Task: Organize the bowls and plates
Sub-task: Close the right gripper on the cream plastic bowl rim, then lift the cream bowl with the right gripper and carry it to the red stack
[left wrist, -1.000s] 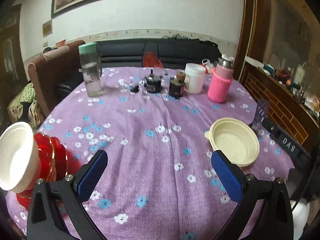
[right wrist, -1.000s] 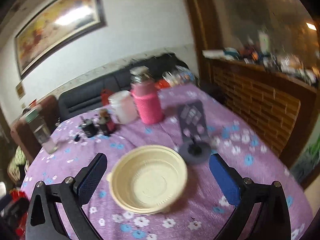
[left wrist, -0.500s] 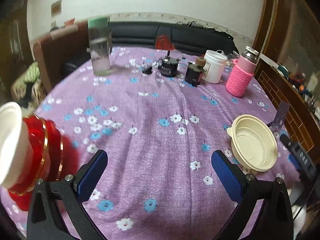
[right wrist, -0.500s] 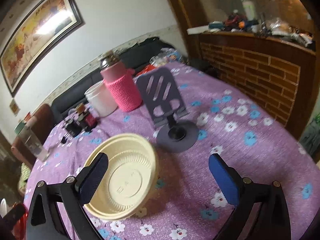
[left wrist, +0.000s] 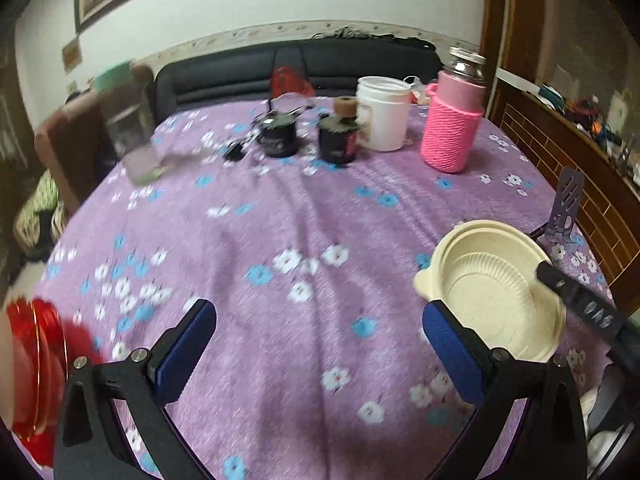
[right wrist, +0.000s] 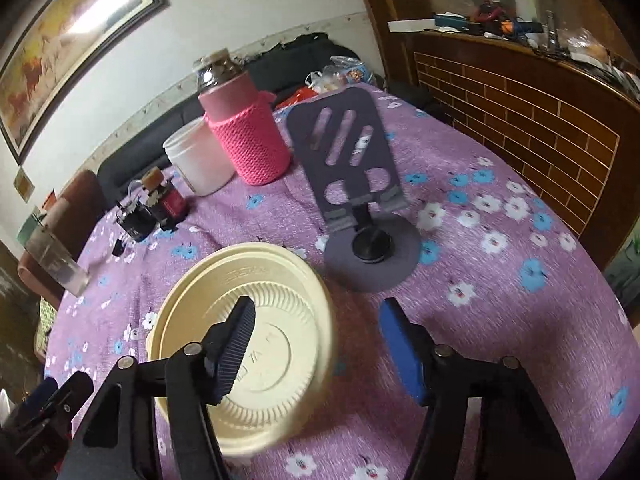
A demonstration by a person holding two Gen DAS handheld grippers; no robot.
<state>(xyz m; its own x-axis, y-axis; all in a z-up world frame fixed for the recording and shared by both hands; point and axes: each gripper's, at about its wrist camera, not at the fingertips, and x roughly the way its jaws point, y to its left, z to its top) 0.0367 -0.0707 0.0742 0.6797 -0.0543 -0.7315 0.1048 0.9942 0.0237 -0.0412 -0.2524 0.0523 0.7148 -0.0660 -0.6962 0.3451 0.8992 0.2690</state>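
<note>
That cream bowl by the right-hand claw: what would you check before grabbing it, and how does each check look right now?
1. Bowl rim between the fingers: ok. The right gripper straddles the near rim of the cream bowl, one finger inside, one outside.
2. Pads pressing the rim: not ok. The jaws have just been closing, yet a gap shows on the outer side.
3. Bowl sitting flat: cannot tell; its edge is blurred.
4. Room around it: ok. The phone stand stands apart from the bowl.
5. Left gripper free: ok, open over bare tablecloth.
</note>
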